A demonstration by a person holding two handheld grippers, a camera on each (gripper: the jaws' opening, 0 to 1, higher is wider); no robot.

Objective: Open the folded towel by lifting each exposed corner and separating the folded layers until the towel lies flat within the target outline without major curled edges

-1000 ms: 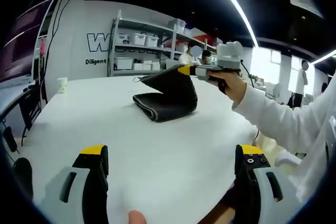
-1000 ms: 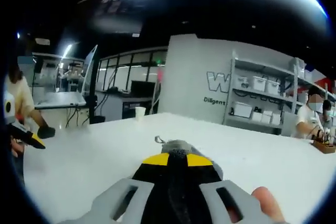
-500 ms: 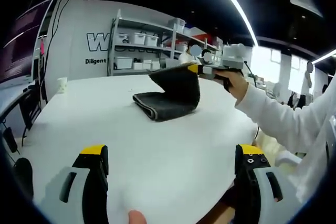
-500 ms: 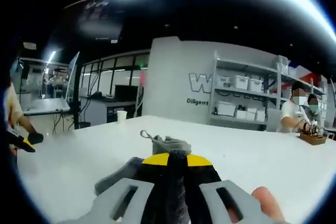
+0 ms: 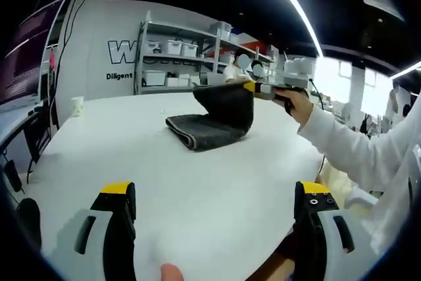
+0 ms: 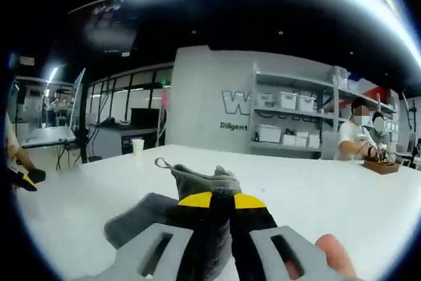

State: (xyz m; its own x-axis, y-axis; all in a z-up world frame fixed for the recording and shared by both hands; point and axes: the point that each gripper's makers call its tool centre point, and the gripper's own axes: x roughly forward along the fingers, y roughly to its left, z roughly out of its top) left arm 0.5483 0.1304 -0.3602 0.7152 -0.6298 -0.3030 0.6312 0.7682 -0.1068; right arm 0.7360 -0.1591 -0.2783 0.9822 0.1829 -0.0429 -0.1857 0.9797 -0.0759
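Dark grey terry cloth, the towel (image 5: 212, 122) lies folded on the white table (image 5: 151, 176), toward its far side as the left gripper view shows it, with the thick folded edge turned to the camera. One top layer of the towel is raised off the stack and hangs in a curve from the right gripper (image 5: 248, 86), which comes into this view from the right, held by a hand (image 5: 297, 101) in a white sleeve (image 5: 358, 156). In the right gripper view the same gripper (image 6: 214, 201) has its two yellow-tipped jaws pressed together on the lifted cloth, and a small loop (image 6: 162, 162) at the towel's corner stands up just above them; the rest of the towel (image 6: 138, 218) lies flat on the table to the lower left. The left gripper (image 5: 214, 195) is near the front edge of the table, well apart from the towel, with its jaws spread wide and nothing between them. A paper cup (image 5: 77, 106) stands far off on the left part of the table. Behind the table there are metal shelves (image 5: 174, 57) with white bins against a grey wall, and seated people at another table (image 6: 395, 174) on the right of the right gripper view.
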